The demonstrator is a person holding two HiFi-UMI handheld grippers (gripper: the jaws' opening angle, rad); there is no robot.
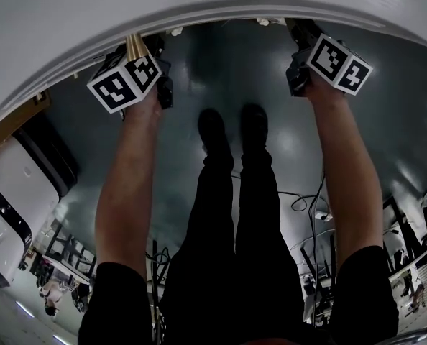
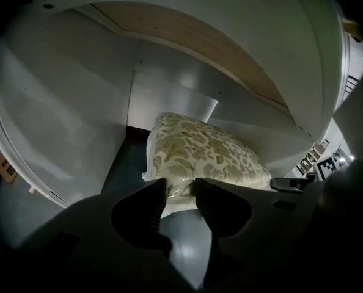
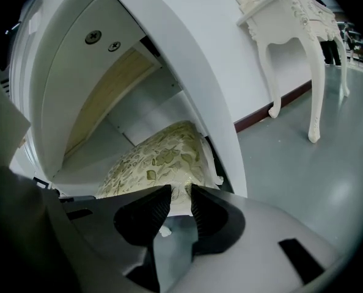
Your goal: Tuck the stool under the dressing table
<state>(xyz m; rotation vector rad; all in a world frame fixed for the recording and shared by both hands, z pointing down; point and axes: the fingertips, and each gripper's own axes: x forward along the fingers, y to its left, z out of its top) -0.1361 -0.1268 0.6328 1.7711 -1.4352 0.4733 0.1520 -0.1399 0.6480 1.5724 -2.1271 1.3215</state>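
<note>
The stool's cream cushion with a green leaf print [image 2: 209, 154] sits in the recess under the white dressing table [image 1: 199, 9], between its side panels. My left gripper [image 2: 180, 189] is shut on the cushion's front edge near its left corner. My right gripper [image 3: 180, 195] pinches the same front edge near the right corner [image 3: 163, 154]. In the head view both marker cubes [image 1: 124, 82] [image 1: 338, 65] are at the tabletop's front edge. The stool itself is hidden there beneath the top. Its legs show in no view.
The person's legs and black shoes [image 1: 231, 131] stand on the grey floor [image 1: 221, 63] between the two arms. A second white table with curved legs [image 3: 313, 54] stands to the right along the wall. Cables [image 1: 307, 201] lie behind the feet.
</note>
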